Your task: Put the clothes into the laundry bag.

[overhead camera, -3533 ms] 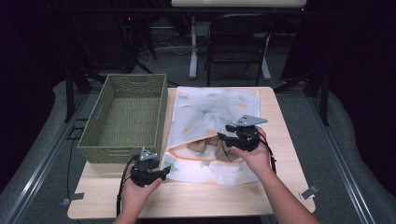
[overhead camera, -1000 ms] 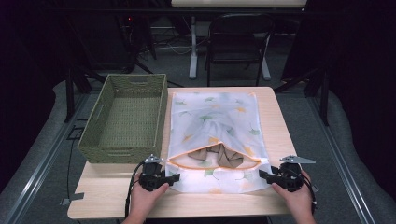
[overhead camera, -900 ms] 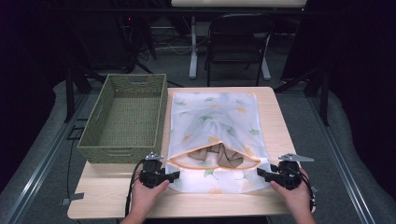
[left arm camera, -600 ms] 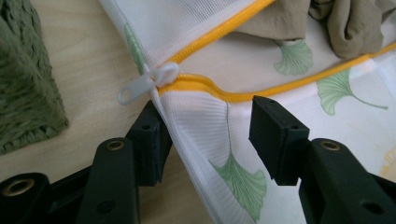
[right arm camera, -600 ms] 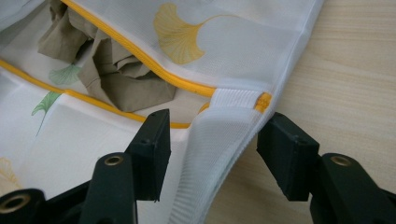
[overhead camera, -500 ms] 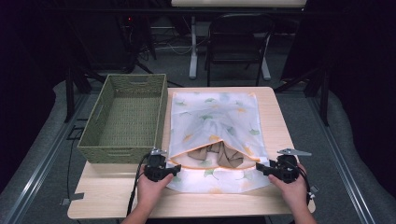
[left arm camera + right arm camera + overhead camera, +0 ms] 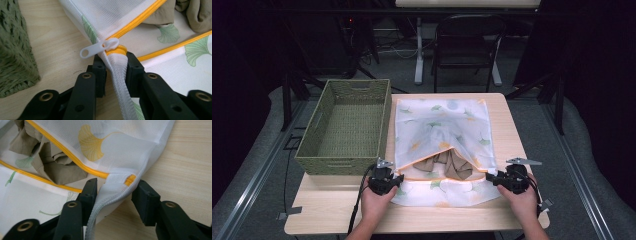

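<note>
Mesh laundry bag (image 7: pixel 443 145), white with ginkgo-leaf print and orange zipper, lies flat on the wooden table (image 7: pixel 512 125), right of the green woven basket (image 7: pixel 346 125). Bag mouth at near end, unzipped, gaping.

Near edge: both forearms enter from below, hands low on the table, one at each near corner of the bag.

Left gripper (image 7: pixel 115 66): jaws closed tight on the bag's seam at the near-left corner, just below the white zipper pull (image 7: pixel 99 47). Pull lies free, pointing left.

Right gripper (image 7: pixel 115 191): jaws partly open, straddling the near-right corner seam beside the orange zipper end stop (image 7: pixel 130 179); left jaw touches fabric, right jaw stands apart.

Farther in: crumpled tan cloth (image 7: pixel 452 163) sits inside the open mouth.
</note>
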A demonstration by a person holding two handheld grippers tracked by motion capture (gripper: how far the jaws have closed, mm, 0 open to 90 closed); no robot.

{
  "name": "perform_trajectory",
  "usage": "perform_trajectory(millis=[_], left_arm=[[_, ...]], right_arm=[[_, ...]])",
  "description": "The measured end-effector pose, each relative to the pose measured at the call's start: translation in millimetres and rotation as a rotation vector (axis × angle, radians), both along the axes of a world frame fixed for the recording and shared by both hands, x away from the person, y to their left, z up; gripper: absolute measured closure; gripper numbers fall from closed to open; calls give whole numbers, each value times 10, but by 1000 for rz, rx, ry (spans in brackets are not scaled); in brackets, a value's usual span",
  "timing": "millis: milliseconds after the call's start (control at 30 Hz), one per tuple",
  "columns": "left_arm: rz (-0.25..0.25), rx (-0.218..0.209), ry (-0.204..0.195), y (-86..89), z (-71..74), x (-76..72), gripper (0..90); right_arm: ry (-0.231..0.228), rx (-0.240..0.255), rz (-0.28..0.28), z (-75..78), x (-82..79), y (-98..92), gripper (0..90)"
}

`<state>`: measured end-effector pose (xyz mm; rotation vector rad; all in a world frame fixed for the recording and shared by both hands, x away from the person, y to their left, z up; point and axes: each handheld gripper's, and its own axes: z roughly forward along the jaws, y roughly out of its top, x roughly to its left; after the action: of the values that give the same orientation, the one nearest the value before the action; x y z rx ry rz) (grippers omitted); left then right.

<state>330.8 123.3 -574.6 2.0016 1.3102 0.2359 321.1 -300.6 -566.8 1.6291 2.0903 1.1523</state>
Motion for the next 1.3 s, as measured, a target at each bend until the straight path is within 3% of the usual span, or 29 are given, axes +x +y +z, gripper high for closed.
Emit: perform_trajectory(millis=[267, 467, 600, 1033, 1167, 1300], left_arm=[[-19, -6, -7, 23, 27, -15, 833], [-30, -3, -2, 21, 26, -20, 868], [-34, 4, -5, 21, 30, -31, 874], [-35, 13, -4, 20, 27, -38, 874], [-38, 8, 0, 30, 34, -45, 874], [-47, -3, 12, 32, 66, -67, 874]], right_arm=[[5, 2, 21, -5, -5, -44, 653], [27, 41, -1, -25, 10, -101, 610], [40, 38, -2, -43, 30, -109, 617], [95, 44, 45, -53, 35, -152, 782], [89, 21, 64, -44, 26, -120, 839], [69, -34, 89, 48, -26, -69, 866]])
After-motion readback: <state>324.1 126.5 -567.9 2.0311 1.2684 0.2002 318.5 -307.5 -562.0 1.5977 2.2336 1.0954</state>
